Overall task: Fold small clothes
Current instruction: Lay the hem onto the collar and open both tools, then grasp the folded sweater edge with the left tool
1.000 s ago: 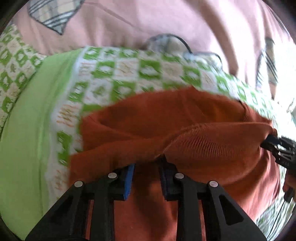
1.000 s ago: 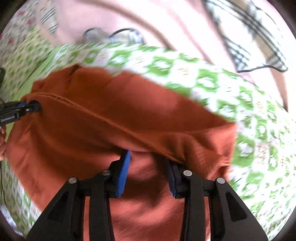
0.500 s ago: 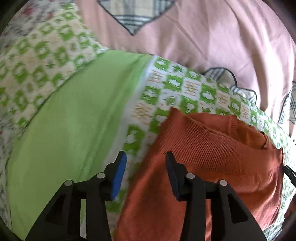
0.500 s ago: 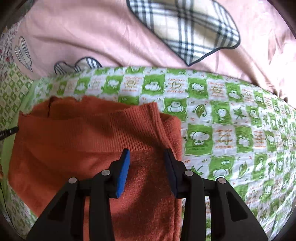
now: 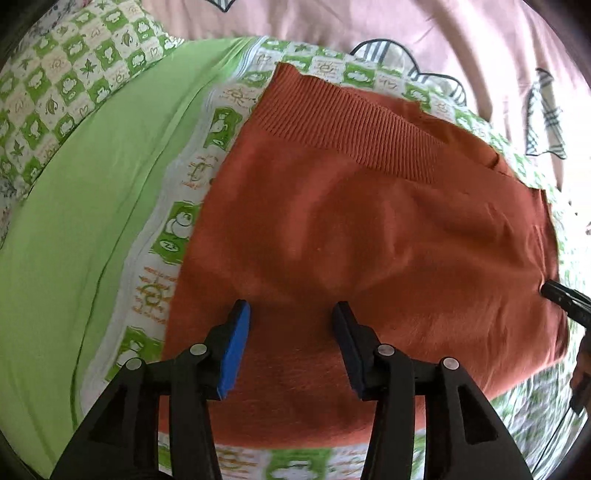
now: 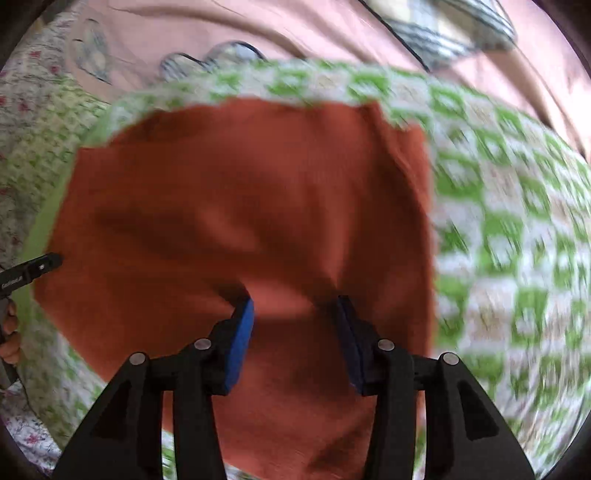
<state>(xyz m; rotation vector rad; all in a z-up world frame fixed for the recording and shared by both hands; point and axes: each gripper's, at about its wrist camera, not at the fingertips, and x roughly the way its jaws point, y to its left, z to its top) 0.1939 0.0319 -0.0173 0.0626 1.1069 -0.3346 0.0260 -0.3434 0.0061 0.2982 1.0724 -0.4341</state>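
Note:
A rust-orange knit garment [image 5: 369,221] lies folded on a green-and-white checked blanket [image 5: 218,122], its ribbed band at the far edge. My left gripper [image 5: 291,314] is open and empty over the garment's near left part. The garment also fills the right wrist view [image 6: 240,192], which is motion-blurred. My right gripper [image 6: 295,306] is open and empty above the garment's near edge. The right gripper's tip shows at the far right of the left wrist view [image 5: 561,295], and the left gripper's tip at the far left of the right wrist view [image 6: 33,269].
A plain lime-green cloth [image 5: 85,192] lies left of the checked blanket. A pink sheet with plaid patches [image 5: 406,26] covers the bed beyond. The checked blanket extends to the right of the garment [image 6: 517,221].
Both grippers let go of the orange garment's edge after carrying it over. They then moved back over the folded garment, which now lies flat.

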